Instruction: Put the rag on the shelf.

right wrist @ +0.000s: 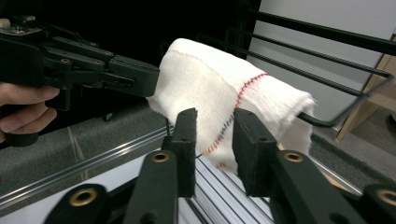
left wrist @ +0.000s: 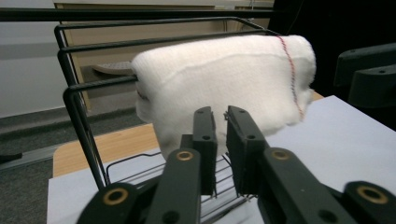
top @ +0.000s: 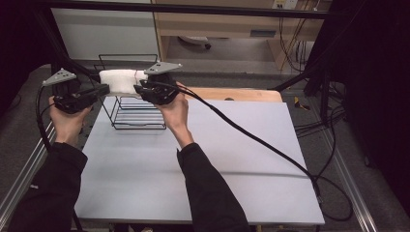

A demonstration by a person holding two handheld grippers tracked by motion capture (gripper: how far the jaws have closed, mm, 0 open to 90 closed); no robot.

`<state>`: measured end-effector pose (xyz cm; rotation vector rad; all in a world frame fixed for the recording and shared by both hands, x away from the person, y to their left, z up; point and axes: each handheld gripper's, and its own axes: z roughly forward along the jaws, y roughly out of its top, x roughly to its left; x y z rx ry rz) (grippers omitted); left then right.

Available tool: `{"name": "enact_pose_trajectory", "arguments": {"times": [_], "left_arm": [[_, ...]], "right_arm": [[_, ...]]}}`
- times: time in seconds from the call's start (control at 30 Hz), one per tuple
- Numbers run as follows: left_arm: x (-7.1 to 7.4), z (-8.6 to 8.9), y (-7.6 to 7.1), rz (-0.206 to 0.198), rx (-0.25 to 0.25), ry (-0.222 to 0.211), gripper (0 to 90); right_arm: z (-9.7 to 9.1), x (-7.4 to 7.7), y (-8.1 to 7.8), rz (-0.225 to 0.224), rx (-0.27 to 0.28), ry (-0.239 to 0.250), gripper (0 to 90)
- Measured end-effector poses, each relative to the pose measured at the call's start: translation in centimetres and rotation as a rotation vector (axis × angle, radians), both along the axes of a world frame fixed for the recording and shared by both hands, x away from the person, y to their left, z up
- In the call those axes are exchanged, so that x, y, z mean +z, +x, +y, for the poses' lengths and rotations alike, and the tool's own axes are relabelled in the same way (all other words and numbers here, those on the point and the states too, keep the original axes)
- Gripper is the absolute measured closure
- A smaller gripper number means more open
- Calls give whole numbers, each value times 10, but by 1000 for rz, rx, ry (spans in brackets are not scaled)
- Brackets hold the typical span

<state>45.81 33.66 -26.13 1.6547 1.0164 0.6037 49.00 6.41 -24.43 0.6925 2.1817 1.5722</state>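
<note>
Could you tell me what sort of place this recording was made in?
Probably a lab or workshop test bench: a white table inside a black frame, with loose cables on the floor.

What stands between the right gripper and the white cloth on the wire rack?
Nothing visible does. In the right gripper view, the right gripper points straight at the white cloth draped over the top bar of the wire rack, with open air between. The left gripper is at the cloth's other end.

The far bars of the wire rack (top: 130, 104) are covered by the white cloth (top: 121, 80); its lower hem is hidden behind the left gripper (left wrist: 220, 116).
</note>
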Motion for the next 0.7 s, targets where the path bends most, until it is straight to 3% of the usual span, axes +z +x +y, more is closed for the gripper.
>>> {"name": "enact_pose_trajectory", "arguments": {"times": [0.33,0.53,0.6,0.7], "left_arm": [[-19,-6,-25,21,-47,56,513],[-35,-11,-37,36,-60,57,334],[-43,-12,-40,50,-64,60,284],[-53,-14,-42,65,-68,66,221]], "right_arm": [[-44,-7,-21,66,5,-20,426],[-76,-17,-33,66,-16,-36,210],[-85,-21,-37,65,-29,-27,157],[-104,-28,-40,104,-32,-3,123]]}}
